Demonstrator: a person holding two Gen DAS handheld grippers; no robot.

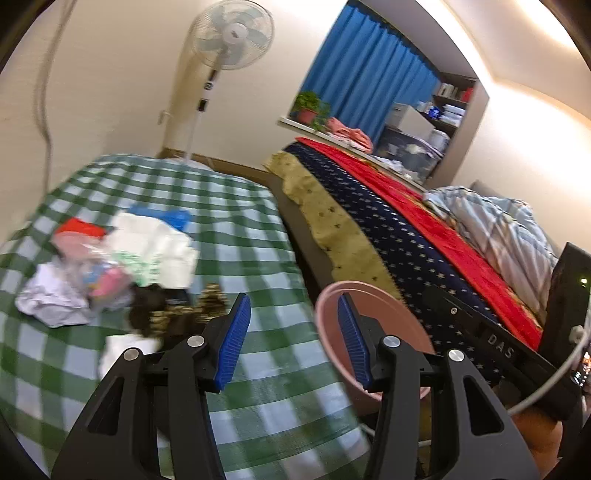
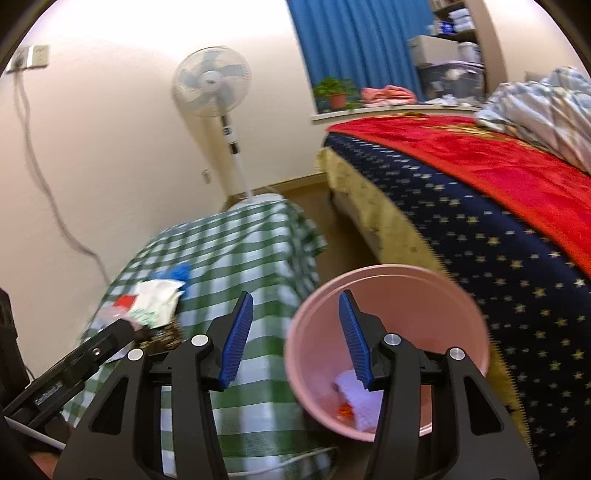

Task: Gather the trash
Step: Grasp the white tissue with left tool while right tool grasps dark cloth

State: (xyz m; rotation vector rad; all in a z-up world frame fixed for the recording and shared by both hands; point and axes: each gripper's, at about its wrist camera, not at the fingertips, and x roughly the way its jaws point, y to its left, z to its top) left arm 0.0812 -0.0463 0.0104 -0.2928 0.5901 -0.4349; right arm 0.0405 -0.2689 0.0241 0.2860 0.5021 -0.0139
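The room is bright with warm, yellowish light. A strip of glare shines on the ceiling point(image 1: 535, 22). Both pictures bend round at the dark corners. The checked cloth point(image 1: 236, 221) and trash pile point(image 1: 110, 258) look smeared and blurry.

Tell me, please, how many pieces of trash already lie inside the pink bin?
2 that I can see: a white crumpled piece at the bottom of the pink bin, and a small orange scrap beside it. The gripper finger in front may hide more.

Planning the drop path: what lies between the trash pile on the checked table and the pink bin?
Only bare green-checked tablecloth, then the table's edge; the pink bin stands just beyond. The right wrist view shows it from the trash pile.
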